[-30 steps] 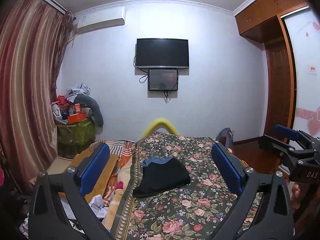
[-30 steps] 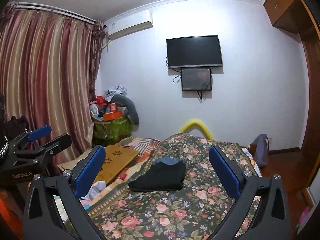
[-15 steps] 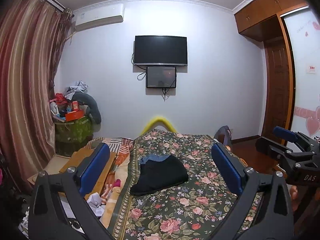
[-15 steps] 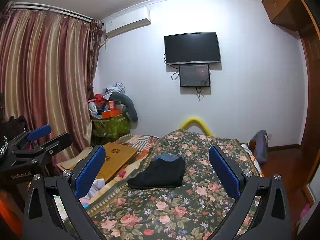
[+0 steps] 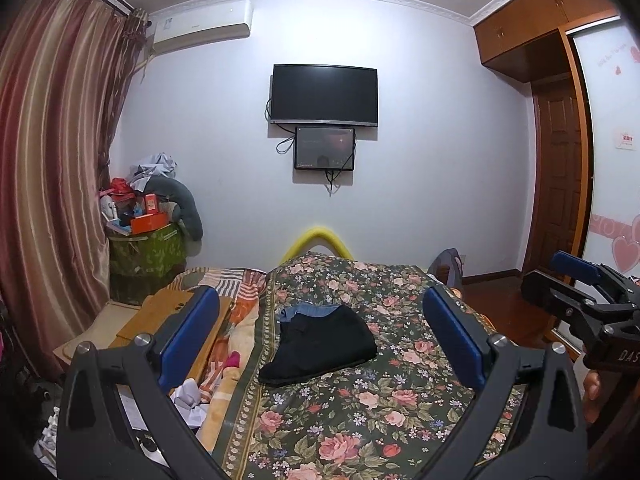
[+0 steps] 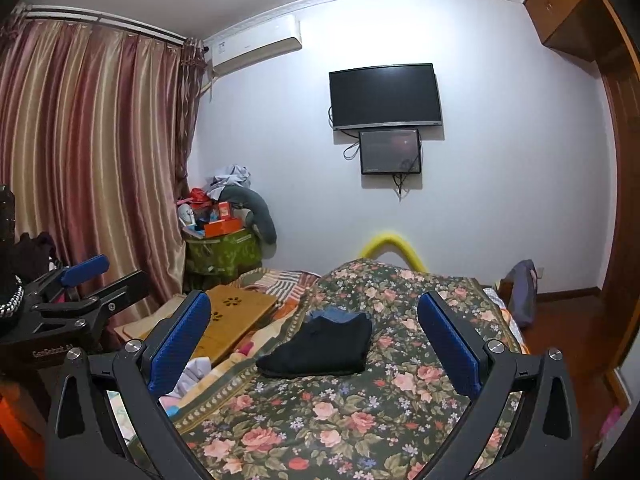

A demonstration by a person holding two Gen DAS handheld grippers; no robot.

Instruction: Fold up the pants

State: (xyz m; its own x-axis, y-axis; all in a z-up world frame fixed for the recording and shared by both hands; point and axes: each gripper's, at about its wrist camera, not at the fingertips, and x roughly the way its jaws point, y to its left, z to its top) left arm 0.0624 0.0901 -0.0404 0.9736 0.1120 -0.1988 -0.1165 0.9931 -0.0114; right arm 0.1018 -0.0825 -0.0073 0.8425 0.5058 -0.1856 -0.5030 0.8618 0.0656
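Note:
Black pants lie folded in a compact stack on the floral bedspread, with a blue garment showing under their far edge. They also show in the right wrist view. My left gripper is open and empty, held above the near end of the bed, well short of the pants. My right gripper is open and empty too, at about the same height. Each gripper shows at the edge of the other's view: the right one, the left one.
A wooden lap desk and loose clothes lie on the bed's left side. A cluttered green box stands by the curtain. A TV hangs on the far wall. A wooden door is on the right.
Both views have shifted slightly, the room sitting a little higher in frame. The pants lie unchanged and both grippers stay open.

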